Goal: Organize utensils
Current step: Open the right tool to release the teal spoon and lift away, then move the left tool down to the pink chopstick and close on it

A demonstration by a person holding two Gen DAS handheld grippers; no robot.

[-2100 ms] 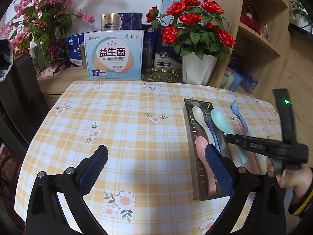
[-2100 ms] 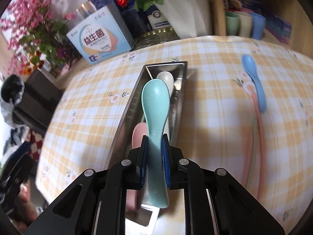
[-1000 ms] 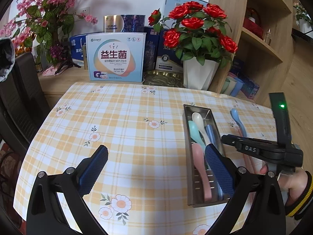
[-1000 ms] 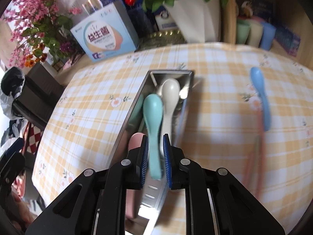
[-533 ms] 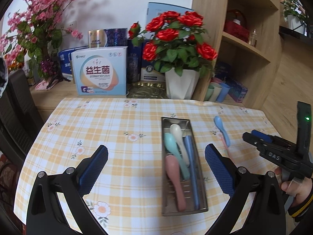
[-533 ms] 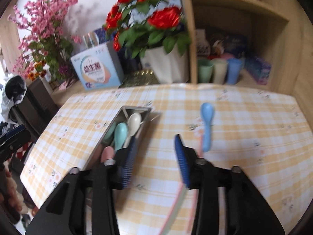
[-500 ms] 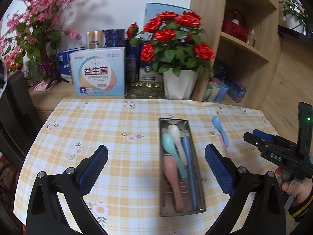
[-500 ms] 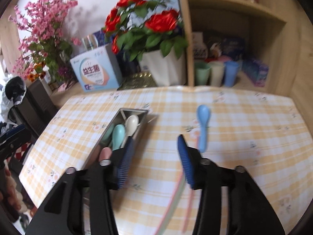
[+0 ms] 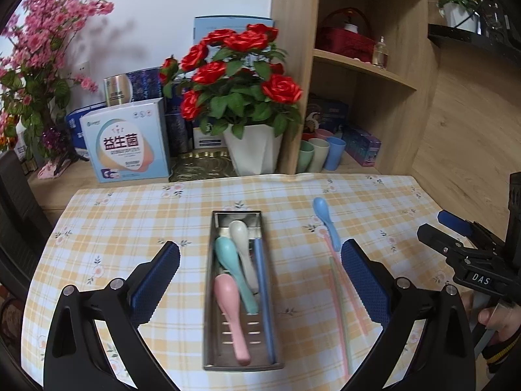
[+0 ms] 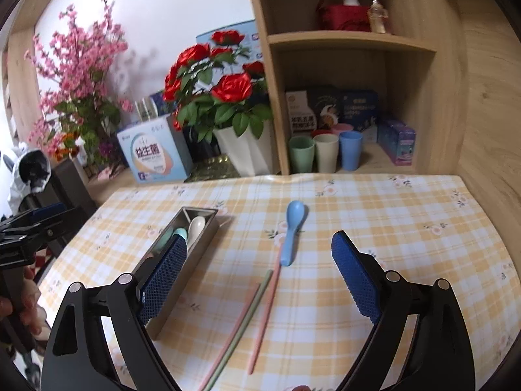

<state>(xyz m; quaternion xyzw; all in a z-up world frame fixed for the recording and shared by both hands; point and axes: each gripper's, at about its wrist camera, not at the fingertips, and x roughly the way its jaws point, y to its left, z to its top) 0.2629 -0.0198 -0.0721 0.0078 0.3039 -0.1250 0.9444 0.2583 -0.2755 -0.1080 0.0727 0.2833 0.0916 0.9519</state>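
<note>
A steel tray (image 9: 208,293) lies on the checked tablecloth holding a teal spoon (image 9: 232,267), a pink spoon (image 9: 229,312), a white spoon (image 9: 242,244) and a blue stick (image 9: 263,293). To its right on the cloth lie a blue spoon (image 9: 325,221) and pink and green chopsticks (image 9: 340,309). My left gripper (image 9: 260,251) is open above the tray's near end, holding nothing. My right gripper (image 10: 260,241) hangs above the blue spoon (image 10: 291,228) and chopsticks (image 10: 263,312); its jaws are opening with nothing between them. The tray (image 10: 195,254) sits to its left.
A white pot of red roses (image 9: 254,153), a printed box (image 9: 127,145) and three cups (image 10: 325,156) stand past the table's far edge. Wooden shelving (image 9: 358,65) rises at the back right. A dark chair (image 9: 16,211) is at the left.
The right gripper let the teal spoon go into the tray, opened wide and drew back and up over the blue spoon. The left gripper also pulled back, so the tray looks smaller.
</note>
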